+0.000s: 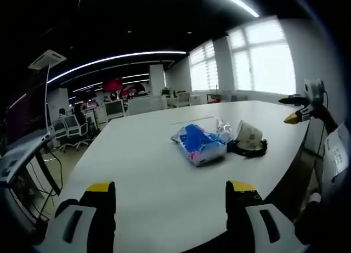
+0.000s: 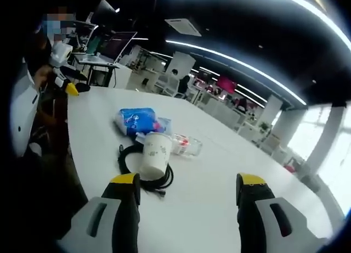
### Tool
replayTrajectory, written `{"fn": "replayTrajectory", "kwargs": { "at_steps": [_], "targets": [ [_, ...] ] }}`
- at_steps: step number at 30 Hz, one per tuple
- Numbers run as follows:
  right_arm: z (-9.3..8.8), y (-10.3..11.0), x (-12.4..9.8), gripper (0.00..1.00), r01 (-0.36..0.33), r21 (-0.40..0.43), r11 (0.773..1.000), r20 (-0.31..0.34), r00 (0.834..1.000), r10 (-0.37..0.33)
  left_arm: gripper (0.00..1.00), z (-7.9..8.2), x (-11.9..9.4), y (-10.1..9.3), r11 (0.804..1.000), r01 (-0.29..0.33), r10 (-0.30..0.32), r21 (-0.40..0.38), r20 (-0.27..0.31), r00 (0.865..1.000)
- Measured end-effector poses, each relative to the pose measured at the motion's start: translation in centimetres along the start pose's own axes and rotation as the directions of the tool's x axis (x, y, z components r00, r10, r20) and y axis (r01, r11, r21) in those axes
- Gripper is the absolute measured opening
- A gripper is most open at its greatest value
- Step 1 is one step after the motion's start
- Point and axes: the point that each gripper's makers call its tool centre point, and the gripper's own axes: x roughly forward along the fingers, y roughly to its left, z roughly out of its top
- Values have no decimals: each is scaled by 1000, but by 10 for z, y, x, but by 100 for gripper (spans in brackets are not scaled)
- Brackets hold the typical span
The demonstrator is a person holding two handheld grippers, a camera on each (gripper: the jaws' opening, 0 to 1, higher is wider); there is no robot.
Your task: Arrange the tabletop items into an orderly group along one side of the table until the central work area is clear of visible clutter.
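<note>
On the white table (image 1: 153, 170) lies a blue and white packet (image 1: 198, 143), with a clear plastic piece (image 1: 223, 129), a tipped white paper cup (image 1: 249, 135) and a coiled black cable (image 1: 247, 150) beside it. My left gripper (image 1: 171, 195) stands open above the table's near edge, short of the packet. My right gripper (image 2: 187, 188) is open too, hovering close to the paper cup (image 2: 153, 152) and the black cable (image 2: 143, 170); the packet (image 2: 137, 121) and clear piece (image 2: 186, 145) lie beyond. The right gripper (image 1: 299, 116) shows at the right of the left gripper view, the left gripper (image 2: 70, 84) at the left of the right gripper view.
The table (image 2: 219, 165) is large and rounded, with its edge close to the person (image 2: 24, 107) holding the grippers. Office desks with monitors (image 1: 112, 107) and chairs (image 1: 71, 132) stand beyond the far end. Bright windows (image 1: 263, 61) line one wall.
</note>
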Motion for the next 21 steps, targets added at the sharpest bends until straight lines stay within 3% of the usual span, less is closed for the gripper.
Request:
{"fn": "replayTrajectory", "kwargs": {
  "at_steps": [12,14,21],
  "targets": [
    [9,3,6,66,-23,-48,999,-5,1000,23,82,-2,-2,3,1000,-18,18,10,-9,1000],
    [10,4,7,66,-22,-60,998,-5,1000,21,82,-2,-3,3,999,-25,25,44,-7,1000],
    [15,4,10,66,-29,-67,997,0,1000,29,82,0,-2,-4,1000,11,-11,17,5,1000]
  ]
}}
